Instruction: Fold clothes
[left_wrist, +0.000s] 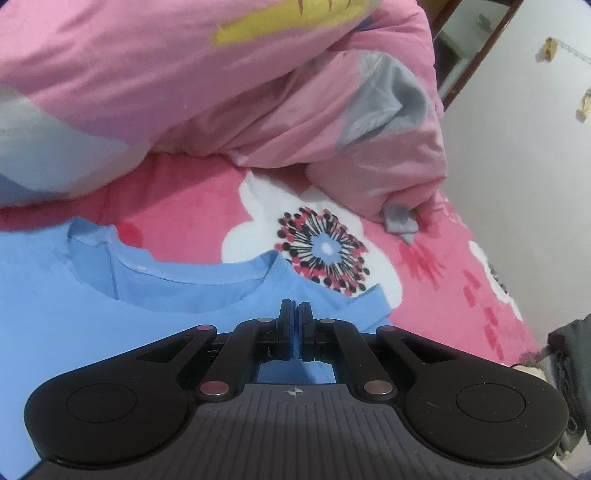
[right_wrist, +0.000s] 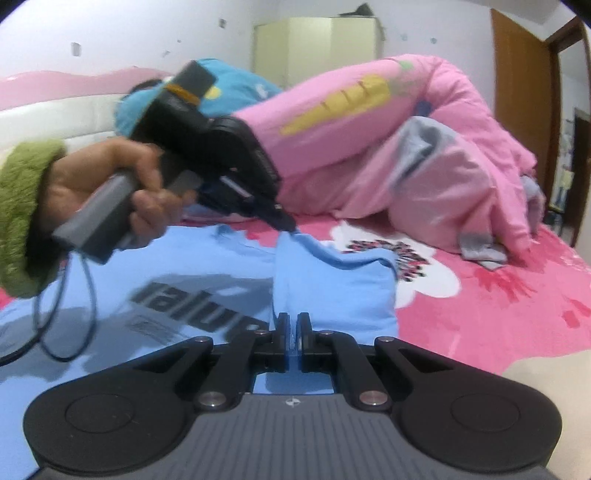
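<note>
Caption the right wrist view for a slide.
Both grippers, left and right, pinch a blue T-shirt on the bed.

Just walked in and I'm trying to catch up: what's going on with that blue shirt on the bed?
A person is folding a light blue T-shirt spread on the pink floral bedsheet. Each hand holds a tool. The left tool is shut on the fabric near the collar, lifting it into a small peak. The right tool is shut on the shirt edge lower down. A pink quilt is heaped behind.
</note>
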